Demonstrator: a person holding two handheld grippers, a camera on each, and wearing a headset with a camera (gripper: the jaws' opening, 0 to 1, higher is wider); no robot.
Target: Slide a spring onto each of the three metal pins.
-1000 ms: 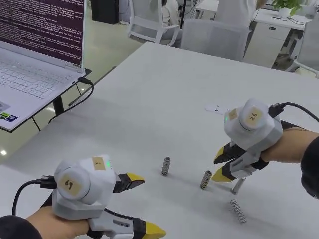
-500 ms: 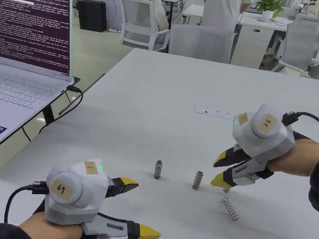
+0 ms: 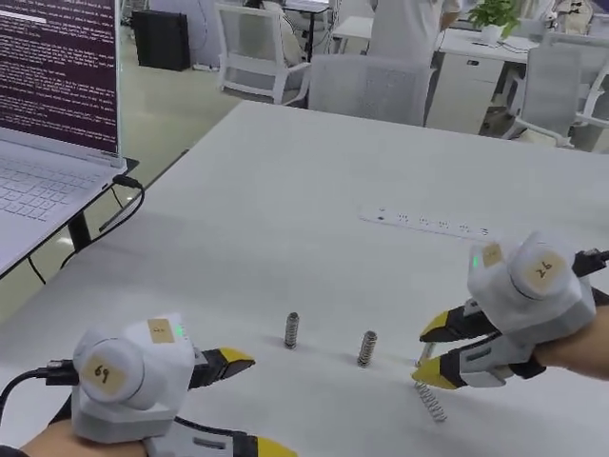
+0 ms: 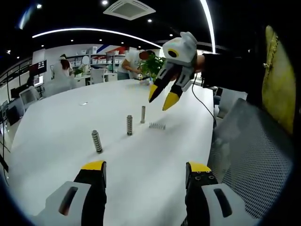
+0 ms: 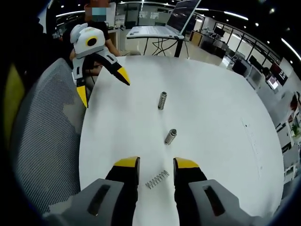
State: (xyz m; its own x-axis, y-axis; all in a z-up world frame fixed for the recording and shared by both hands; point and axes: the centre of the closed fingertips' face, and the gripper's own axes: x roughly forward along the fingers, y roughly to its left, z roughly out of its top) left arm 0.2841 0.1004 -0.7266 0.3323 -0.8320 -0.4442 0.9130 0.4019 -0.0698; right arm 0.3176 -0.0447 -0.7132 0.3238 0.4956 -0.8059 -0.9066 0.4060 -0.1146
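Loose coiled metal spring [image 3: 430, 402] flat on the white surface [image 3: 314, 190], near its front edge, in line with the gap between the right gripper's jaws in the right gripper view and touching neither.

Nearest of all, left gripper [image 3: 252, 404] low at the front left, yellow-tipped jaws spread wide with nothing between them, well apart from the pins.

Right gripper [image 3: 430, 354] at the front right, jaws likewise parted and empty, hovering over the bare upright metal pin [image 4: 143, 114]. Pin partly covered by the lower jaw in the head view, loose spring just beside it.

To the left of that, in a loose row and apart from each other: middle pin with its spring [image 3: 367, 348], then left pin with its spring [image 3: 292, 330], both upright.

Further back, long white power strip [image 3: 423, 225] flat on the surface.

Off the left edge, open silver laptop [image 3: 38, 143] on a separate stand, text on a purple screen, black cable [image 3: 128, 195] drooping from its side.

Beyond the far edge, grey mesh office chairs [image 3: 366, 88], a pale glossy floor, a white desk [image 3: 466, 81] with a potted green plant [image 3: 495, 11], and a person in a white top [image 3: 400, 29].

In the gripper views, long ceiling light strips overhead and a grey mesh chair back [image 5: 42, 122] close by the surface's near edge.
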